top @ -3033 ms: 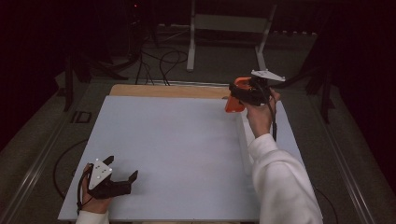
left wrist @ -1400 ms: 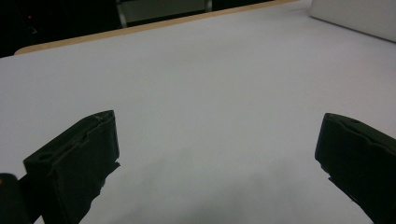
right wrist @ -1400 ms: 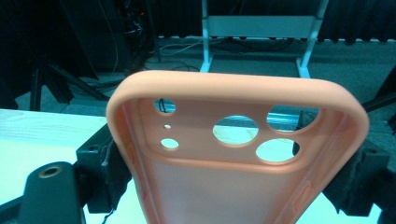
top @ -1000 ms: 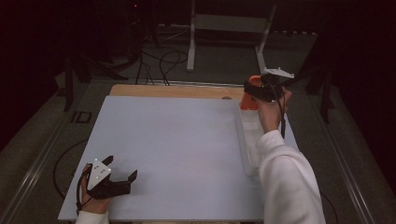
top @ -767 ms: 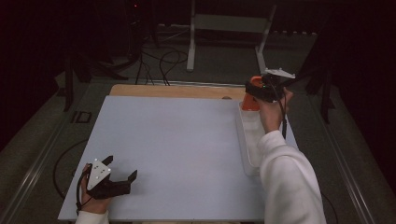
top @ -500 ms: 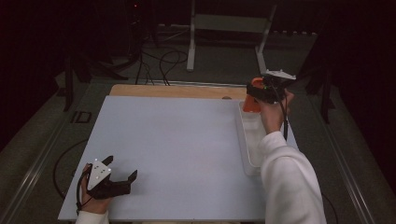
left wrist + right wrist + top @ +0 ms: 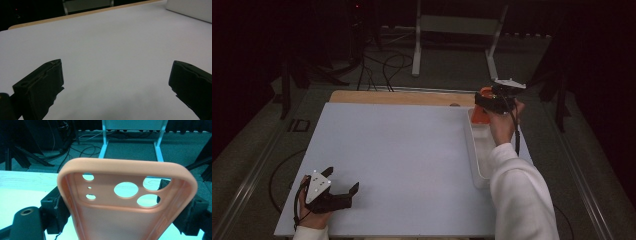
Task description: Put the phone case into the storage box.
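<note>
Overall, one table [image 7: 402, 150]: a white surface over a wooden top whose bare strip shows along the far edge.

One white tray [image 7: 476, 150], long and narrow, lying along the right edge of the surface and running from near the far right corner back toward the person. A white sleeve [image 7: 519, 195] crosses over its near end and hides that part.

Two hand-held grippers, one per hand.

Left gripper [image 7: 343, 192]: resting at the near left corner of the surface, held in the person's left hand [image 7: 312, 217], grey three-cornered plate on top. In the left gripper view its jaws stand wide apart with only bare white surface between them; it holds and touches no object. The side of the tray shows at that view's upper right, well apart.

Right gripper [image 7: 484, 102]: raised over the far end of the tray, by the far right corner of the surface, held in the person's right hand [image 7: 504, 120]. Its jaws are closed on the two long sides of the phone case.

One phone case [image 7: 125, 205]: orange, soft-looking, held with its camera end pointing away from the gripper; several round cut-outs, large and small, show the floor beyond. In the high view it appears as an orange patch [image 7: 480, 112] just above the tray's far end; whether it touches the tray cannot be told.

Beyond the table: one white stand [image 7: 457, 30] and loose cables [image 7: 387, 62] on the dark floor.
</note>
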`<state>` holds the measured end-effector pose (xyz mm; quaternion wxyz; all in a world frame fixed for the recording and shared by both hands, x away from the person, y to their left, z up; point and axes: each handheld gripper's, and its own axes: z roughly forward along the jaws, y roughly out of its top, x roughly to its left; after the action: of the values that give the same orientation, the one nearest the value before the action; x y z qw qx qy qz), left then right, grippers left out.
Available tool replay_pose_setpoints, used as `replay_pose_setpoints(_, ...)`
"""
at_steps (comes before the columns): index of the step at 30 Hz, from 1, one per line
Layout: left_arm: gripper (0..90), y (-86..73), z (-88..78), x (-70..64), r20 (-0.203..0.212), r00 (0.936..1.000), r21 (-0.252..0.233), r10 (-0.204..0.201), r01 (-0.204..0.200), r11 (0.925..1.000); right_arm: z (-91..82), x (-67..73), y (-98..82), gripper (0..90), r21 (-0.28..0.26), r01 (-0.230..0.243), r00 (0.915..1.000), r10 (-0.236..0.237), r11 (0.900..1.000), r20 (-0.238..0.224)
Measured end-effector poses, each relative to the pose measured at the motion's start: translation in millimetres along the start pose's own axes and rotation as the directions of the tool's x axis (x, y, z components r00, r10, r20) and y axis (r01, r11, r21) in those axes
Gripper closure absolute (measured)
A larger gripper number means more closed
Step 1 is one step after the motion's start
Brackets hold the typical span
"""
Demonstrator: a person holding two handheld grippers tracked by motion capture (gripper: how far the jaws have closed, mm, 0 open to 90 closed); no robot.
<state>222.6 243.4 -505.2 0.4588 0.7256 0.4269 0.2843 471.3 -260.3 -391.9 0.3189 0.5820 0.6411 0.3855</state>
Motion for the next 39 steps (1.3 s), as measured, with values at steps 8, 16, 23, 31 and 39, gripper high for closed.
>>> replay_pose_setpoints(8,0.5,-0.1,0.2,-0.1,-0.001,1.0,0.001,0.001,-0.001,1.0,4.2,-0.2,-5.2,16.1,0.012,0.001,1.0,-0.001,1.0,0.002)
replay_pose_setpoints(16,0.5,-0.2,0.6,-0.4,-0.001,1.0,0.001,0.002,-0.002,1.0,7.7,0.7,-9.1,16.1,0.028,0.007,1.0,-0.007,1.0,0.003)
replay_pose_setpoints(23,0.5,-0.2,0.4,-0.3,-0.001,1.0,0.0,0.0,0.0,1.0,11.3,2.3,-13.6,16.0,0.04,0.012,0.9999,-0.013,0.999,0.001)
replay_pose_setpoints(31,0.5,-0.1,0.3,-0.3,-0.002,1.0,-0.001,0.0,0.0,1.0,14.1,3.7,-19.1,16.0,0.055,0.016,0.9999,-0.016,0.998,0.001)
replay_pose_setpoints(39,0.5,0.0,0.1,-0.3,-0.003,1.0,-0.001,0.002,-0.002,1.0,17.5,5.0,-25.4,16.0,0.072,0.015,0.9999,-0.015,0.997,0.001)
